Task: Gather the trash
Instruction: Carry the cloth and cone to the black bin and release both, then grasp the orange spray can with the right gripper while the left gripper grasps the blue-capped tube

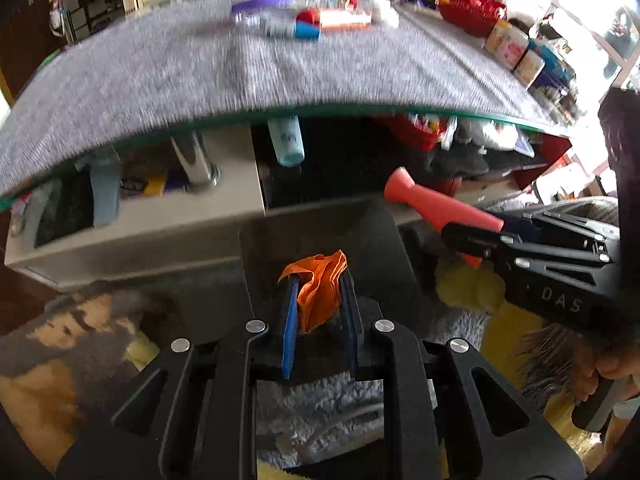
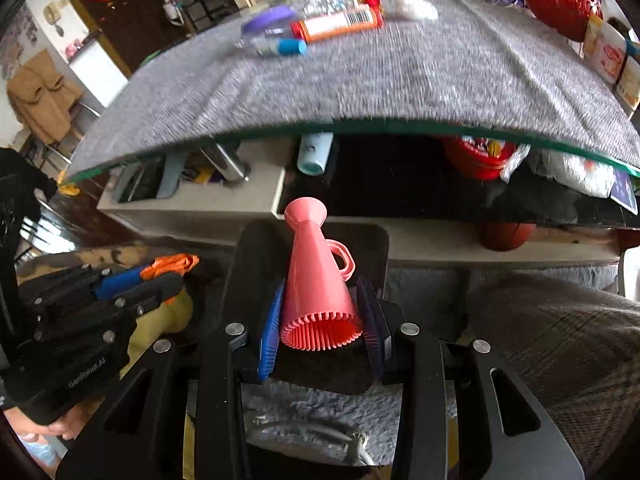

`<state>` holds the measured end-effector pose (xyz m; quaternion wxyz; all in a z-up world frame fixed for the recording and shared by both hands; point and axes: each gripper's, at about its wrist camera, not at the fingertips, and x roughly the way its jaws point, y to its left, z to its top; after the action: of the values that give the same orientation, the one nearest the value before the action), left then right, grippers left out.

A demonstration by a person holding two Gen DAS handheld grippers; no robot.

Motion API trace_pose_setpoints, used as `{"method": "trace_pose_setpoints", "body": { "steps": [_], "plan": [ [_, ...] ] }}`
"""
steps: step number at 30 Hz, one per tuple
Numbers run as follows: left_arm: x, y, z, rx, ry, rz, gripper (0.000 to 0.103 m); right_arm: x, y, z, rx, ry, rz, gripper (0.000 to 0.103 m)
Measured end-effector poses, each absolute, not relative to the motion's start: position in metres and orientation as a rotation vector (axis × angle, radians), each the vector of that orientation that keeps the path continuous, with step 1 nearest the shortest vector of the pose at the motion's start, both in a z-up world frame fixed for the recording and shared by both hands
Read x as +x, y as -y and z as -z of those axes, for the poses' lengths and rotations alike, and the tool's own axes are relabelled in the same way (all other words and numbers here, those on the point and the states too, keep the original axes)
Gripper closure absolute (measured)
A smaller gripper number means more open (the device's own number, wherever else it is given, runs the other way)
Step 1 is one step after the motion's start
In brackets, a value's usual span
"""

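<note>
L gripper [image 1: 318, 300] jaws clamped on orange wrapper [image 1: 320, 288]; R gripper [image 2: 324, 316] jaws gripping pink cone [image 2: 316, 280]. Both over dark bin [image 2: 372, 248], near side of counter [image 2: 360, 92]. Step: drop-off. Next: lower, release; bottles [image 2: 336, 24] left far side.

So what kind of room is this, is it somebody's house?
Most likely a lived-in living room. A low glass table under a grey cloth has clutter on its shelf, a fluffy rug lies on the floor, and a coat hangs by a dark door.
</note>
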<state>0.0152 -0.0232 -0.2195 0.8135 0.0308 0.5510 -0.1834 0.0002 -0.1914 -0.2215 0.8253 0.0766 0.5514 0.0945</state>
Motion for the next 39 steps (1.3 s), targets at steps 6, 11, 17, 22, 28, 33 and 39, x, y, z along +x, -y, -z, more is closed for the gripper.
{"method": "trace_pose_setpoints", "body": {
  "steps": [6, 11, 17, 22, 28, 33, 39],
  "plan": [
    [0.016, 0.029, 0.251, 0.058, -1.258, 0.400, 0.084, 0.010, 0.185, 0.252, 0.162, -1.256, -0.211, 0.066],
    [0.016, 0.030, 0.266, 0.065, -1.291, 0.397, 0.082, 0.020, 0.183, 0.269, 0.174, -1.309, -0.206, 0.066],
    [0.020, 0.029, 0.271, 0.066, -1.303, 0.376, 0.074, 0.028, 0.184, 0.269, 0.187, -1.313, -0.201, 0.064],
    [0.021, 0.029, 0.268, 0.074, -1.300, 0.370, 0.050, 0.032, 0.190, 0.261, 0.196, -1.287, -0.186, 0.048],
    [0.024, 0.028, 0.256, 0.093, -1.276, 0.354, 0.022, 0.036, 0.204, 0.248, 0.190, -1.241, -0.130, 0.026],
    [0.029, 0.030, 0.236, 0.102, -1.246, 0.357, 0.008, 0.041, 0.214, 0.233, 0.173, -1.206, -0.098, 0.011],
    [0.041, 0.030, 0.201, 0.105, -1.184, 0.361, 0.008, 0.053, 0.221, 0.201, 0.182, -1.143, -0.109, 0.010]
  ]
}}
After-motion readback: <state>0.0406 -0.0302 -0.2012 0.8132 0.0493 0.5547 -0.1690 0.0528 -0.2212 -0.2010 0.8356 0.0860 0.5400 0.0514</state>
